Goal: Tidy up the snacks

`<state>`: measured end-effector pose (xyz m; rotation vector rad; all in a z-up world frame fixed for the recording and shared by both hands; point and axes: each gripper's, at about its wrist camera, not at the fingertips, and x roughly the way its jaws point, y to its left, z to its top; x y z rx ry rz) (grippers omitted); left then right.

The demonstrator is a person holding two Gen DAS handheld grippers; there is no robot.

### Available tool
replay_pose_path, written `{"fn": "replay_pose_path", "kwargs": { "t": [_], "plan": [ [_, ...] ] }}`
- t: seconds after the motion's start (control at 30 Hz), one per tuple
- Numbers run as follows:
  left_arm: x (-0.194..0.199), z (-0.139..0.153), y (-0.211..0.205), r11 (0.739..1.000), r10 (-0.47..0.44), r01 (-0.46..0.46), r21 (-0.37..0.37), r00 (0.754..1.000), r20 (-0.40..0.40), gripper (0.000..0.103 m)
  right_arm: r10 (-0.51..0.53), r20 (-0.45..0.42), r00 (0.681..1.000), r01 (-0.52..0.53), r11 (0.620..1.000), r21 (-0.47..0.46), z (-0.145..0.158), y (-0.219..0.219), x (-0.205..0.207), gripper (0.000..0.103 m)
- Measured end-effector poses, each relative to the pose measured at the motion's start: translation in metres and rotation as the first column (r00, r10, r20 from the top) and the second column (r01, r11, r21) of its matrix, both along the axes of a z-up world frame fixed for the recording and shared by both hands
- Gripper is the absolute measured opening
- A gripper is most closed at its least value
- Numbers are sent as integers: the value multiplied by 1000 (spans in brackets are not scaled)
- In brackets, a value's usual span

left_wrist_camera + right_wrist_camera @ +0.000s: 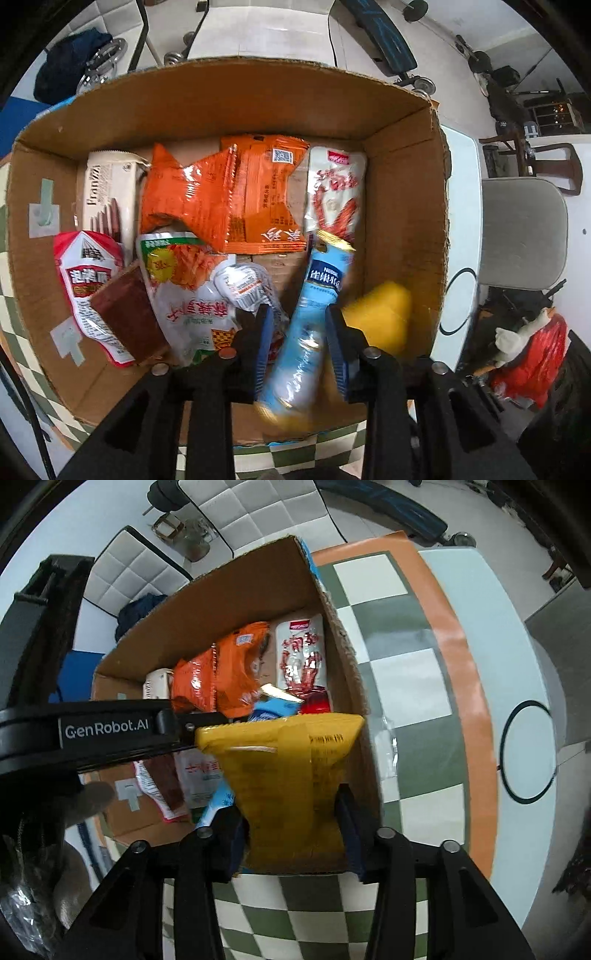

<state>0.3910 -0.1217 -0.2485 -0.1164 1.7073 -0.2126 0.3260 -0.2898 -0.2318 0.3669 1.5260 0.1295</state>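
Note:
An open cardboard box [258, 99] holds several snack packets: orange ones [229, 199], a white-and-red one [336, 192], a wafer pack [107, 192] and a brown bar [129, 314]. My left gripper [299, 314] points down into the box. A light-blue packet [317, 280] stands blurred between its jaws, with a gap on the left side. A yellow packet [288, 757] hangs between the spread jaws of my right gripper [291, 805], over the box's [229, 602] near right corner. The pads do not visibly press it. The left tool's black body [107, 731] crosses the right wrist view.
The box sits on a green-and-white checked cloth [406, 686] with an orange border, on a white table [517, 664]. A grey chair [524, 232] and a red bag [535, 354] stand to the right. A person's hand [88, 797] shows at lower left.

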Motion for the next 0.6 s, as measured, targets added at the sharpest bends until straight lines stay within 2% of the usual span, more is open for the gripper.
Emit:
{"fn": "replay_pose_path", "kwargs": {
  "t": [0.03, 0.33, 0.43, 0.6],
  "plan": [
    [-2, 3, 0, 1000, -6, 6, 8, 1000, 9, 27, -3, 2, 1000, 3, 1000, 3, 1, 0, 0, 69],
    [-21, 28, 7, 998, -38, 32, 63, 993, 108, 29, 15, 19, 1000, -15, 999, -36, 11, 4, -4, 83],
    [-27, 35, 11, 997, -35, 23, 79, 988, 150, 38, 31, 28, 999, -30, 998, -57, 15, 6, -7, 84],
    [-49, 46, 31, 994, -10, -12, 106, 979, 203, 64, 79, 58, 995, -73, 992, -101, 24, 14, -15, 88]
  ]
}}
